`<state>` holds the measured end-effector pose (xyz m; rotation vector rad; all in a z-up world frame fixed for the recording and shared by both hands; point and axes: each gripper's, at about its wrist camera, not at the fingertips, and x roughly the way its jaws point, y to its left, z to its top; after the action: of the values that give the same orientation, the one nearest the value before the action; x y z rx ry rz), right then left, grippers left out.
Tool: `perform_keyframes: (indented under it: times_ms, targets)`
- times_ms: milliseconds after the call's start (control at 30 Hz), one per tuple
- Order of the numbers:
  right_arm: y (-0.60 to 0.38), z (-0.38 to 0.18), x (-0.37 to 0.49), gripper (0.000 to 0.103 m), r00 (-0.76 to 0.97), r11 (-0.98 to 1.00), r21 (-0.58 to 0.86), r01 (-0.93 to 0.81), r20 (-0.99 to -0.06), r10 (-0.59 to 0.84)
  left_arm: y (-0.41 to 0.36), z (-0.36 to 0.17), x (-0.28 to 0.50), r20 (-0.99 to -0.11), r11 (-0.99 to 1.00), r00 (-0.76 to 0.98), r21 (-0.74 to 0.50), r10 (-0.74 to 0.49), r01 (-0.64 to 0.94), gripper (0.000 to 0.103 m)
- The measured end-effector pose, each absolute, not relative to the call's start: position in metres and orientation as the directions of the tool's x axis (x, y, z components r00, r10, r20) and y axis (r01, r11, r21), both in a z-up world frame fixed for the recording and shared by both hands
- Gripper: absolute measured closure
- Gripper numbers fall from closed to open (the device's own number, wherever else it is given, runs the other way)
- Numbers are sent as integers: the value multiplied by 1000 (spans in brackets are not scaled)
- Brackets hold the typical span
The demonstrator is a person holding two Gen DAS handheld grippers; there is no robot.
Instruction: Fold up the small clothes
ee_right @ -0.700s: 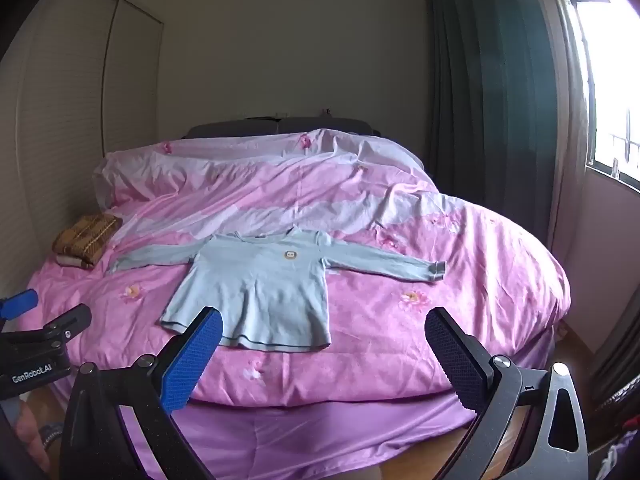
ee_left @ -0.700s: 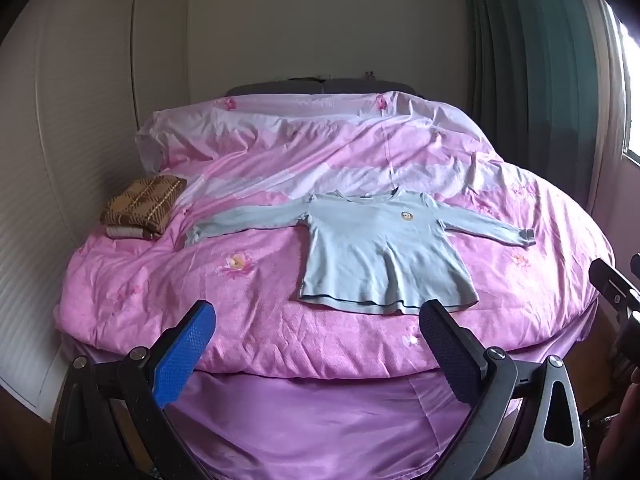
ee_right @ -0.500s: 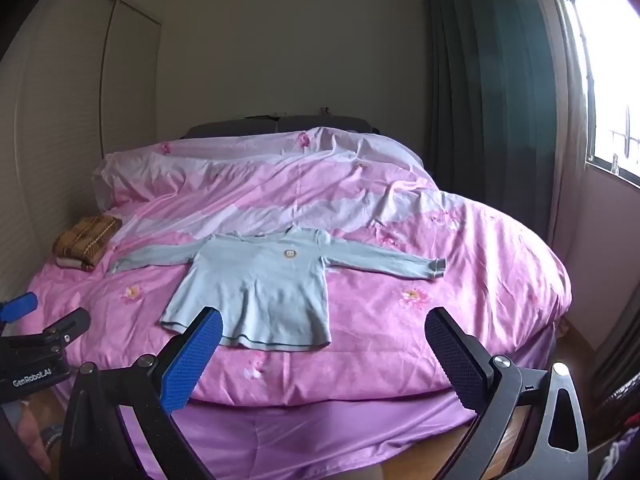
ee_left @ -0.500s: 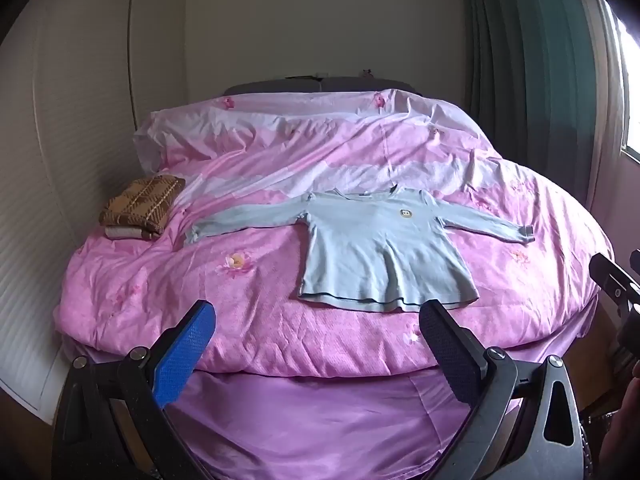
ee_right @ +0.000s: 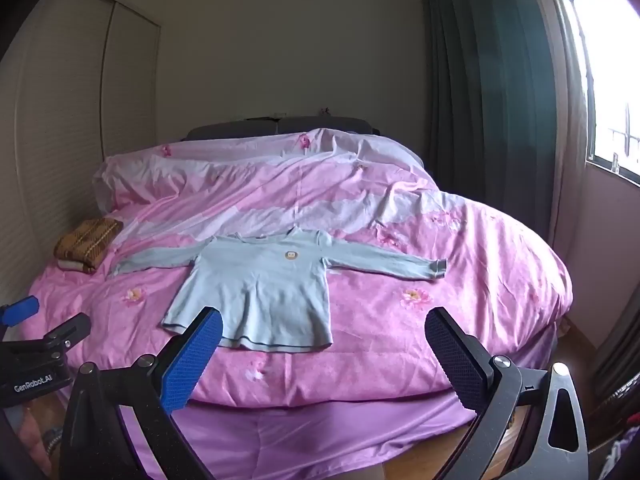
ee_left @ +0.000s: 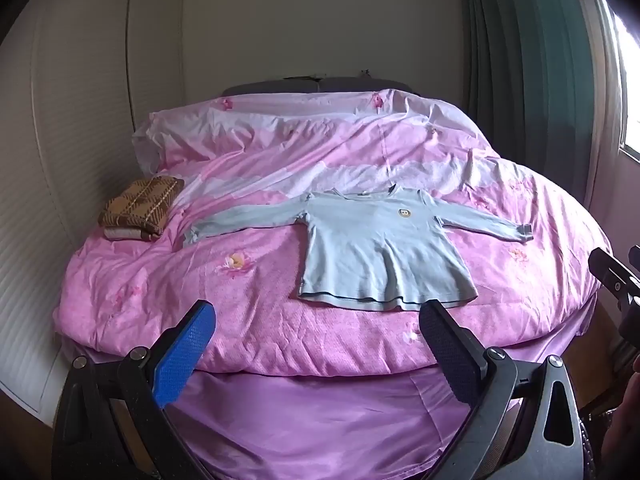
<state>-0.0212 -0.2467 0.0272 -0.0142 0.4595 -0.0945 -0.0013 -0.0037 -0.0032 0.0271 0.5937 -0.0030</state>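
Both wrist views face the bed (ee_left: pixel 248 320) from its foot.

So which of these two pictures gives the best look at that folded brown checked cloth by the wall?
The left wrist view: the folded brown checked cloth sits larger and clearer there, its plaid and the pale layer beneath visible. The right wrist view shows it smaller, pushed toward the left edge.

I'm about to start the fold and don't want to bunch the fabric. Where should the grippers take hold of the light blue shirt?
Probably the cuffs. The light blue shirt lies flat, face up, hem toward the bed's foot, sleeves spread wide. The left gripper could pinch the left cuff from its outer end, the right gripper the right cuff likewise, coming low over the pink duvet. Both stand open, short of the bed.
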Motion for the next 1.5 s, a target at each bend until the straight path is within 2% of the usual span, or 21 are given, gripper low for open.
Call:
perform_keyframes:
  times_ms: [1500]
  targets:
    - [-244,31,-24,1,900,995,-24,94,-425,-95,13,0,3,-550,1000,835,28,25,-11,0]
